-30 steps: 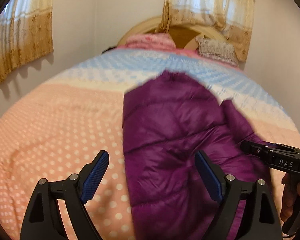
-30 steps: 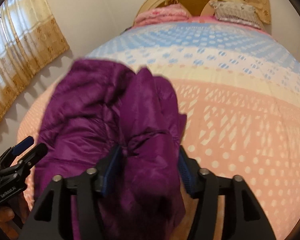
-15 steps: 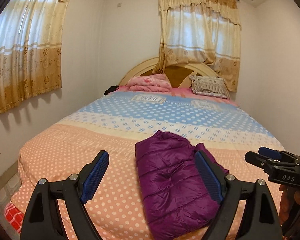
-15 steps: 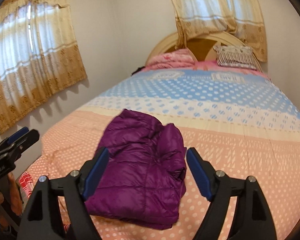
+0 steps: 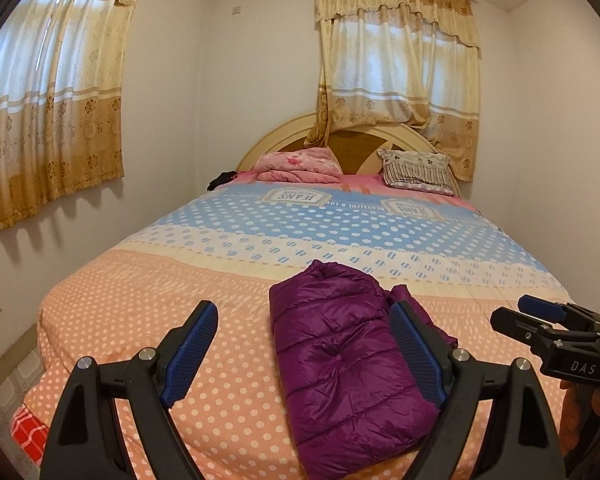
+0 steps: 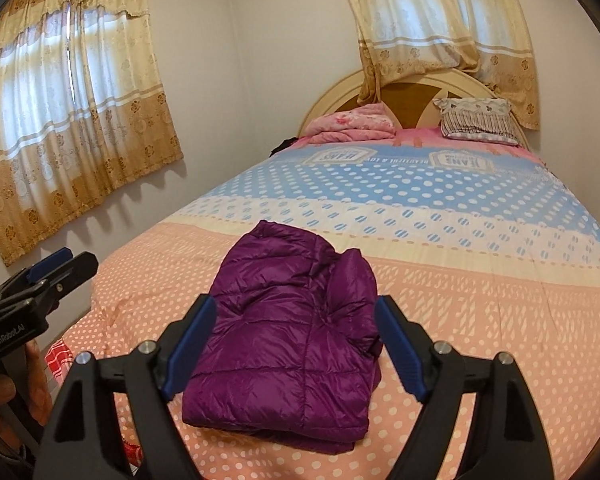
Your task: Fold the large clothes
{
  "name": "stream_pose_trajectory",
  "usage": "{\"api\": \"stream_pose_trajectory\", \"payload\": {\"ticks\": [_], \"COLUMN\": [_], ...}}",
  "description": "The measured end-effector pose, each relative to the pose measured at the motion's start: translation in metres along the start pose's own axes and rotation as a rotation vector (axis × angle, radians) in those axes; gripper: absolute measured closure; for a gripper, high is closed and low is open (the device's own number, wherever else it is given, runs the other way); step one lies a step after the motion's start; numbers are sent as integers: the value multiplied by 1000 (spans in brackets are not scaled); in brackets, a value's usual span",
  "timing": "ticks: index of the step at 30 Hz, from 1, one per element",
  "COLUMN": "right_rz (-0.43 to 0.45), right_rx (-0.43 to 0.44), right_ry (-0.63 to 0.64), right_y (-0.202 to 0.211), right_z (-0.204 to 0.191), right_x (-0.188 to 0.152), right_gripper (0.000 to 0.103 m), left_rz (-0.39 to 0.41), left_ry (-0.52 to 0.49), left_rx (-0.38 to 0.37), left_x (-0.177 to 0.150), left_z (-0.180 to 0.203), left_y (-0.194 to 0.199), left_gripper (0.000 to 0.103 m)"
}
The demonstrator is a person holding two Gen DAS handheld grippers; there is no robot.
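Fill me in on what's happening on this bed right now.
A person holding a gripper in each hand is folding clothes. A purple puffer jacket lies folded into a compact bundle on the polka-dot bedspread near the foot of the bed. The left gripper and right gripper are both open, hovering above the jacket and touching nothing. The fold looks finished.

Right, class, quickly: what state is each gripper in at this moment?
Left gripper: open, holding nothing.
Right gripper: open, holding nothing; the folded purple jacket lies free on the bed.
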State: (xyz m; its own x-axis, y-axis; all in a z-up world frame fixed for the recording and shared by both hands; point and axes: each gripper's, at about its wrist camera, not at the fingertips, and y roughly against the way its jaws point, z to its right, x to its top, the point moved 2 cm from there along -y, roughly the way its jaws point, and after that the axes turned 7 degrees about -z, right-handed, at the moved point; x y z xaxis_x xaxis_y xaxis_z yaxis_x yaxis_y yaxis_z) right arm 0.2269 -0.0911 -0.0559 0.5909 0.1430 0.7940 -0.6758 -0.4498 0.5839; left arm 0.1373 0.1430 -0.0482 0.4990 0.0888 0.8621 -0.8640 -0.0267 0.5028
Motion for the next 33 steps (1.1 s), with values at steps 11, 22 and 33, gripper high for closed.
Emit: {"api": "stream_pose_trajectory", "payload": {"ticks": [11, 22, 33], "right_rz": [-4, -11, -17], "right_rx": [7, 16, 25], "right_ry": [-3, -3, 0], "right_y": [0, -1, -2], "right_z": [-1, -3, -5], "right_x": [-3, -5, -7], "right_gripper": [19, 19, 19], "left_rz": [-8, -11, -20], "left_ry": [-3, -2, -6], "left_rx": [-1, 2, 1], "left_x": [-3, -4, -7], "left_z": [1, 1, 1], "left_y": [-2, -3, -5], "left_gripper": [15, 15, 15]}}
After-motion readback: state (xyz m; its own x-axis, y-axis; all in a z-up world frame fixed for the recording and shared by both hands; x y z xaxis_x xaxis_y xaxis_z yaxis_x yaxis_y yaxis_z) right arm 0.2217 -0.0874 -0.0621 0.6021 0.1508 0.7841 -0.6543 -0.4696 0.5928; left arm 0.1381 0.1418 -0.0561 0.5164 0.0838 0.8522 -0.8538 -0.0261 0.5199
